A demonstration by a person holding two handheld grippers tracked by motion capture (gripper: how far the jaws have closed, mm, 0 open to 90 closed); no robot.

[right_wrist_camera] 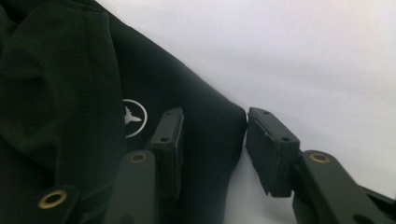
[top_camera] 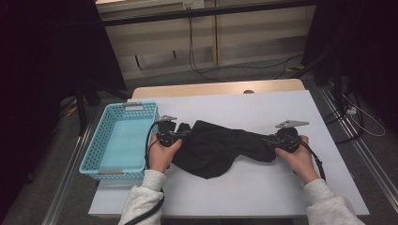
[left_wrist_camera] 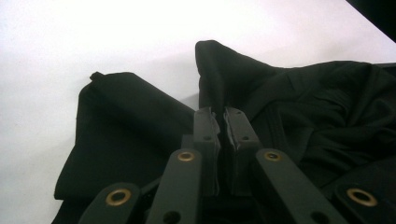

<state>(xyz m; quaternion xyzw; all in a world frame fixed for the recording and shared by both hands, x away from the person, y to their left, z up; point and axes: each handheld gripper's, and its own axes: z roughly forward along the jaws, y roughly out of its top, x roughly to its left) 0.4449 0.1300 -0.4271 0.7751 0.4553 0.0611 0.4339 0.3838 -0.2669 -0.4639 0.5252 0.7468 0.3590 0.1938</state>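
Note:
A black garment (top_camera: 213, 147) lies crumpled across the middle of the white table (top_camera: 263, 192), stretched between the two grippers. My left gripper (top_camera: 185, 134) is at its left end. In the left gripper view the jaws (left_wrist_camera: 222, 114) are shut on a raised fold of the cloth (left_wrist_camera: 317, 107). My right gripper (top_camera: 267, 139) is at the garment's right end. In the right gripper view its jaws (right_wrist_camera: 215, 121) stand apart with the cloth's edge (right_wrist_camera: 56, 79) between them, and the pads do not press on it. A small white round logo (right_wrist_camera: 134, 117) shows on the cloth.
A light blue mesh basket (top_camera: 89, 157) stands at the table's left edge, close to my left hand, with nothing in it. White table surface stretches in front of and behind the garment. Cables trail on the floor behind the table and at its right.

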